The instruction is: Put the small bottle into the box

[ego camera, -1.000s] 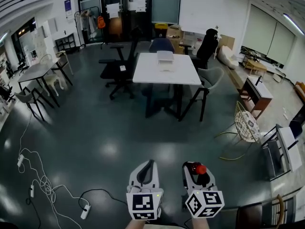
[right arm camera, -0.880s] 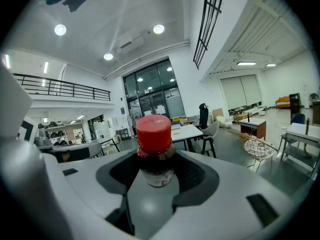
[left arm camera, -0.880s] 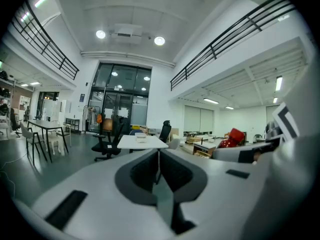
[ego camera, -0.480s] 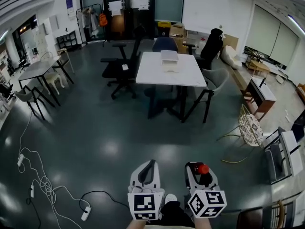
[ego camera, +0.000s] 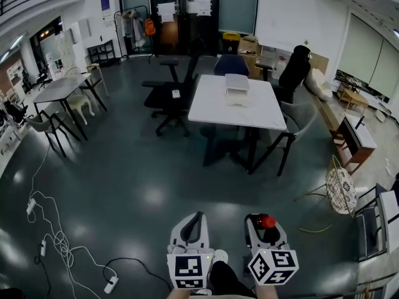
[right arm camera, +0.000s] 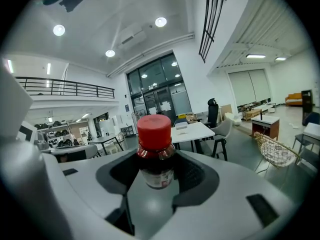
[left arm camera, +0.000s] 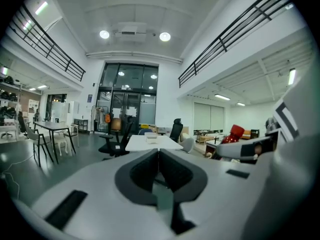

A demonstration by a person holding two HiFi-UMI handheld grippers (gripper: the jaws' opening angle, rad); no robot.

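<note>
The white tabletop (ego camera: 249, 112) carrying the clear box (ego camera: 237, 84) has drawn nearer and slid rightward in the head view since a second ago; both tools stay low in front of the person. The right tool (ego camera: 263, 224) is clamped on the small bottle (right arm camera: 155, 154), upright, red cap up. The left tool (ego camera: 194, 222) has its jaws together on nothing. The box lies well apart, ahead across the floor, and probably needs a forward carry

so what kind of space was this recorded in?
Probably a large open office or lab hall: a white table with a box on it, black office chairs beside it, glass doors at the far end, and a balcony railing above.
</note>
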